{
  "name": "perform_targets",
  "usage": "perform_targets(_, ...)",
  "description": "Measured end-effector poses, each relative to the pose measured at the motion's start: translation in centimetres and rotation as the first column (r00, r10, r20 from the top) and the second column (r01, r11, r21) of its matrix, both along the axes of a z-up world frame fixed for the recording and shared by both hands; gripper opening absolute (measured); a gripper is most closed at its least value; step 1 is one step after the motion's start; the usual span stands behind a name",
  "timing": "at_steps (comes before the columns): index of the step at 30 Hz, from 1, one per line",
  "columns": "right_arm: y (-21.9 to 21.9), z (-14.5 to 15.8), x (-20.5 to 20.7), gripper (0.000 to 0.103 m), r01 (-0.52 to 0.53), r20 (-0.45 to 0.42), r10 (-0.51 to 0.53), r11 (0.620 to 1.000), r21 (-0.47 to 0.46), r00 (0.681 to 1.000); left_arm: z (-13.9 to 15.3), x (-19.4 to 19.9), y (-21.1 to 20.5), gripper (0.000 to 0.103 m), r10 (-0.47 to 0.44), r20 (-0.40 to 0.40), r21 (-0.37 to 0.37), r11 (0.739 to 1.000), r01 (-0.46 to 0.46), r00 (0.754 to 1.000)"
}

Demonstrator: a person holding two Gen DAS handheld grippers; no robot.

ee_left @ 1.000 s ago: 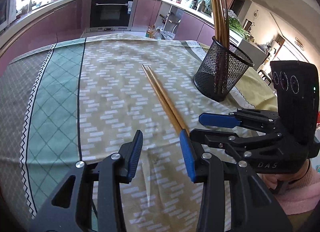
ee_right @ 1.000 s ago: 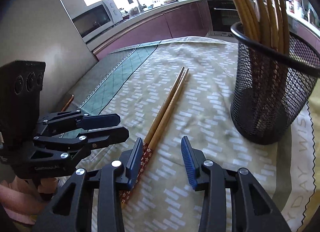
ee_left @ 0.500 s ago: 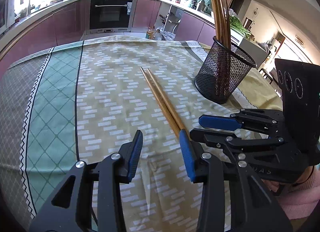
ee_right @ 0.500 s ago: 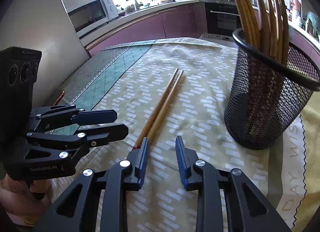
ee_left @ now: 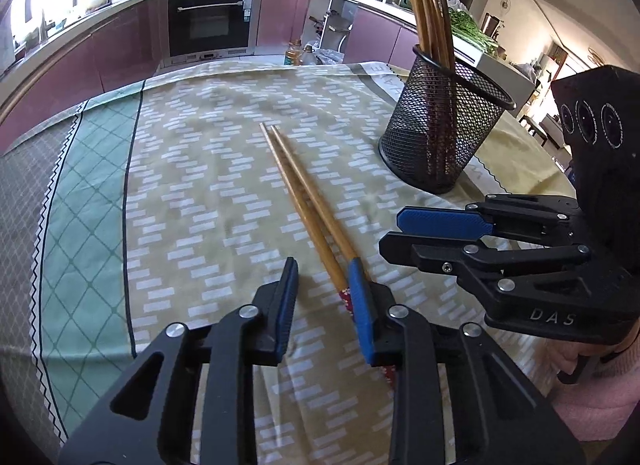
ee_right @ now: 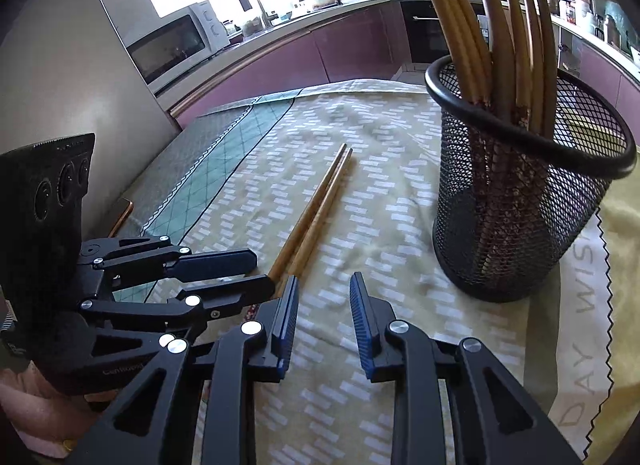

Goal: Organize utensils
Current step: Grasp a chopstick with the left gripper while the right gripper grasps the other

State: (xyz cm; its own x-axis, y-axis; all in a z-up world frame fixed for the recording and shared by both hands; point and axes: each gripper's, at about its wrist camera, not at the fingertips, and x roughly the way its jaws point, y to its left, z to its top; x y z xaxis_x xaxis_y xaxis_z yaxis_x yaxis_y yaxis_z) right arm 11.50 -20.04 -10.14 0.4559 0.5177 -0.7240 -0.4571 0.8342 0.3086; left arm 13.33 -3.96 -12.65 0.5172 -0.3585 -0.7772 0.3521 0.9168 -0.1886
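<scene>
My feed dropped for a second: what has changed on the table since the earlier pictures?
Both grippers narrowed. The left gripper has just been closing, and the decorated end of one chopstick of the wooden chopstick pair now lies between its jaws, not visibly pinched. The right gripper closed partway on nothing. The pair lies flat as before; the black mesh holder and its chopsticks are unchanged.

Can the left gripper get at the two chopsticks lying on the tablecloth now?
Probably yes: the left gripper sits at the near end of the chopsticks, its just-narrowed jaws unclamped; the right gripper stands aside.
</scene>
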Motion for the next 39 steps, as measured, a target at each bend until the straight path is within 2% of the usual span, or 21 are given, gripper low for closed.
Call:
perform_targets(10,2.5,-0.3,1.5,0.025,-0.020,0.006,0.020,0.999,-0.031,1.000,0.0,-0.3,0.5,0.016,0.018,-0.020,-0.026,1.000,-0.019,1.000)
perform_targets(14,2.6,-0.3,1.6,0.020,-0.016,0.013,0.017,0.998,-0.055,1.000,-0.1,-0.6,0.4,0.010,0.009,-0.029,-0.034,0.999,-0.010,1.000)
perform_targets(17,2.1,-0.2,1.5,0.015,-0.006,0.004,0.007,0.998,-0.061,1.000,-0.1,-0.9,0.4,0.010,0.007,-0.032,-0.034,0.999,-0.008,0.999)
perform_targets(27,1.3,-0.2,2.6,0.016,0.031,-0.025,-0.033,0.998,-0.055,0.999,0.0,1.7,-0.4,0.017,-0.005,-0.028,0.033,0.999,0.006,1.000)
perform_targets(32,1.5,-0.4,3.3,0.014,0.048,-0.024,-0.049,0.998,-0.041,0.998,0.1,3.0,-1.3,0.015,-0.015,-0.022,0.070,0.997,0.017,1.000)
perform_targets(34,1.4,-0.5,3.5,0.012,0.054,-0.025,-0.054,0.998,-0.034,0.998,0.2,3.4,-1.5,0.011,-0.005,-0.020,0.080,0.997,0.007,1.000)
perform_targets(39,0.9,-0.5,3.5,0.008,0.070,-0.040,-0.070,0.998,0.000,0.997,0.1,3.3,-1.4,0.008,0.031,-0.021,0.058,0.998,-0.030,0.999)
